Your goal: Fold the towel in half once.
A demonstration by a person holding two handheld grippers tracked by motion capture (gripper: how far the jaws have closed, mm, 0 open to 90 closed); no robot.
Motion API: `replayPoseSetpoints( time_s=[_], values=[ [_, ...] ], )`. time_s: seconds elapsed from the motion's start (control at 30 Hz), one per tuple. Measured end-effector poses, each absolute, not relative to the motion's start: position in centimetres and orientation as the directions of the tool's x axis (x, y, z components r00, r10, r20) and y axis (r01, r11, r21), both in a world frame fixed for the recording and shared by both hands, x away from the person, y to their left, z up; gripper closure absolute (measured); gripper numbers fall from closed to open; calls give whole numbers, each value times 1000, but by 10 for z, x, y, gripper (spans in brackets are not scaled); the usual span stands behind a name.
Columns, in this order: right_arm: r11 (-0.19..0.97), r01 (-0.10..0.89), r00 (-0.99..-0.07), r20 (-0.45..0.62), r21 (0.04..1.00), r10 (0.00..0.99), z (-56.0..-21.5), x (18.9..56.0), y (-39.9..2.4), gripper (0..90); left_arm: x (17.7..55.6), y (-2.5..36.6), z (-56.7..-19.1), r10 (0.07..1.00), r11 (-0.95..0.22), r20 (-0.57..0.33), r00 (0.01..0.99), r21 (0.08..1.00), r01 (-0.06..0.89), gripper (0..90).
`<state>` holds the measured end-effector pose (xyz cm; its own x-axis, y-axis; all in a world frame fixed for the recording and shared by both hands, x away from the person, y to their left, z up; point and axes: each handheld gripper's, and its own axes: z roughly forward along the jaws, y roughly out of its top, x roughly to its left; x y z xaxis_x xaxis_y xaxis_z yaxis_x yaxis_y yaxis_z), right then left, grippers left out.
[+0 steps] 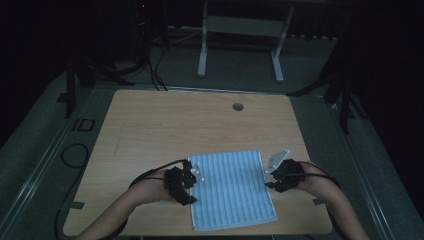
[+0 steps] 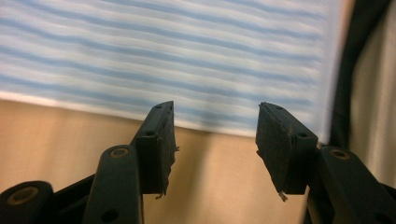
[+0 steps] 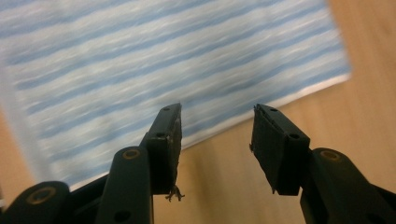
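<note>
A: Dim room, dark floor with cables, a white frame stand at the back. Pale wood worktop (image 1: 150, 130) with a round cable hole (image 1: 238, 106) near its far edge. Light-blue striped cloth (image 1: 232, 190) lies flat on the near half, right of the middle, its near edge close to the worktop's front edge.

B: Tools?

A: Left tool (image 1: 190, 182) sits at the cloth's left edge, right tool (image 1: 272, 179) at its right edge, one hand on each side. In the left gripper view the left tool (image 2: 215, 135) has its jaws apart with nothing between them; bare wood shows in the gap and the cloth's (image 2: 187, 60) white hem runs just beyond the tips. Same in the right gripper view: right tool (image 3: 217, 140) jaws apart, empty, cloth (image 3: 154, 70) edge crossing just ahead of the tips.

B: Why that placement?

A: My reading: both sit mid-edge on opposite sides, as one would for spreading or folding the cloth. The cloth looks smooth and squared, so it is resting free, pinched by neither tool.

B: Contact?

A: None visible at the pads. Both gripper views are motion-blurred, so I can't judge how far above the cloth the tips stand.
</note>
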<state>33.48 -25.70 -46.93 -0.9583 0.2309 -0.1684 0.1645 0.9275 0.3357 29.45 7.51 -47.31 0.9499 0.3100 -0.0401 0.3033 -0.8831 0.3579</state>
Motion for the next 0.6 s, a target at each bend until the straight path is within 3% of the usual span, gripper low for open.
replayPoseSetpoints(
  time_s=[0.1,0.37,0.6],
  values=[
    [931,151,-961,-172,331,217,-466,355,-253,524,318,76,-474,351,-887,27,936,331,323,449],
    [940,149,-956,-198,306,216,-466,411,-242,540,368,81,-474,442,-856,66,894,328,399,450],
    [952,177,-964,-152,252,219,-485,448,-226,540,407,85,-490,499,-830,19,866,299,471,422]
  ],
)
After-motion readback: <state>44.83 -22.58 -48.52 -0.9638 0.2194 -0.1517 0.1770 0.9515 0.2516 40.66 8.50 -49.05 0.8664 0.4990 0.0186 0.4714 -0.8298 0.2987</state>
